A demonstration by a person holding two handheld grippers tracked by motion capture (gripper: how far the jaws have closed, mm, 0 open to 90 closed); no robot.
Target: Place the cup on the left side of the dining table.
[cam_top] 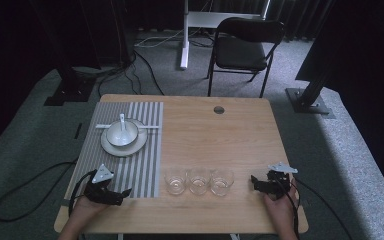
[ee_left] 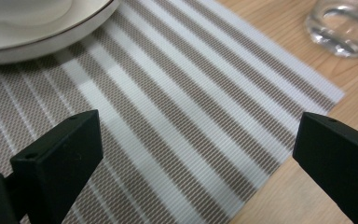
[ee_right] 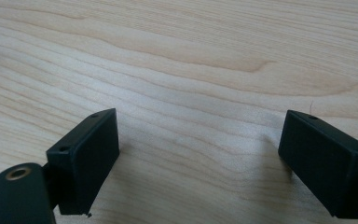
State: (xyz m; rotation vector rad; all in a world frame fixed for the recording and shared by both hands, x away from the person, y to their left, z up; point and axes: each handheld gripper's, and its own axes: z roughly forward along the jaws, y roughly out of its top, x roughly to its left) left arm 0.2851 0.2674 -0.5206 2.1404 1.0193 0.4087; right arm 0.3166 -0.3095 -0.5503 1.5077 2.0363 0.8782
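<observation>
Both our grippers, left gripper (cam_top: 125,192) & right gripper (cam_top: 254,179), gape empty; careless sweep could topple three clear glass cups (cam_top: 198,181) mid-frame.

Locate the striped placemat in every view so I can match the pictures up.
High view: the striped placemat lies on the table's left part, under the plate, its near right corner by the left gripper.
Left gripper view: the placemat spreads between and beyond the open jaws, its edge running along the right.
Right gripper view: bare wood between open jaws.
Shared landmark: the white plate on the mat.
</observation>
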